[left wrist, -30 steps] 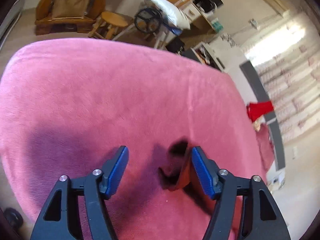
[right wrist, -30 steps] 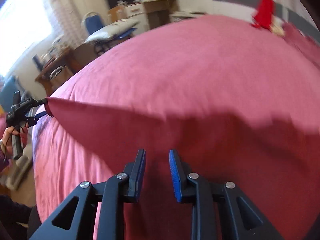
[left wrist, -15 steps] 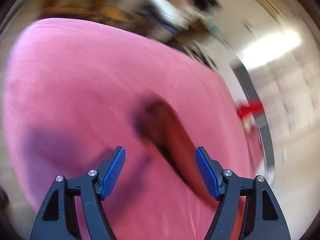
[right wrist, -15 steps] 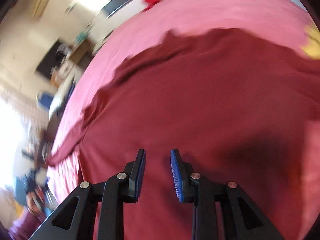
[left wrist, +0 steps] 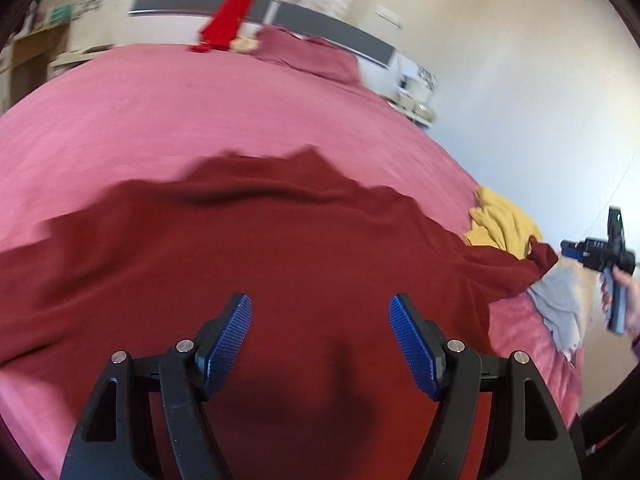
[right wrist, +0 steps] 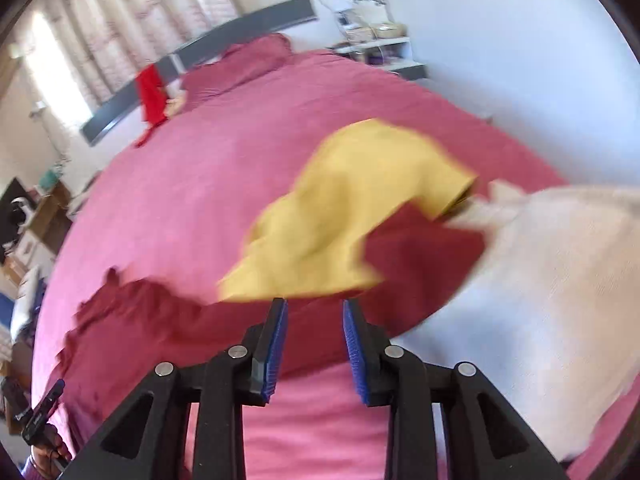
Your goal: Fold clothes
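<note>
only the right view shows the white garment [right wrist: 552, 300]; both fingers open, empty.

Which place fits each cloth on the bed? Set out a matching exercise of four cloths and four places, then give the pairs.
Cloths:
1. dark red garment
2. yellow garment
3. bright red cloth
4. white garment

Places:
A. hanging over the grey headboard
B. spread out flat just ahead of the left gripper
C. at the right edge of the right wrist view
D. bunched up just beyond the dark red garment's corner

Pairs: 1-B, 2-D, 3-A, 4-C
</note>
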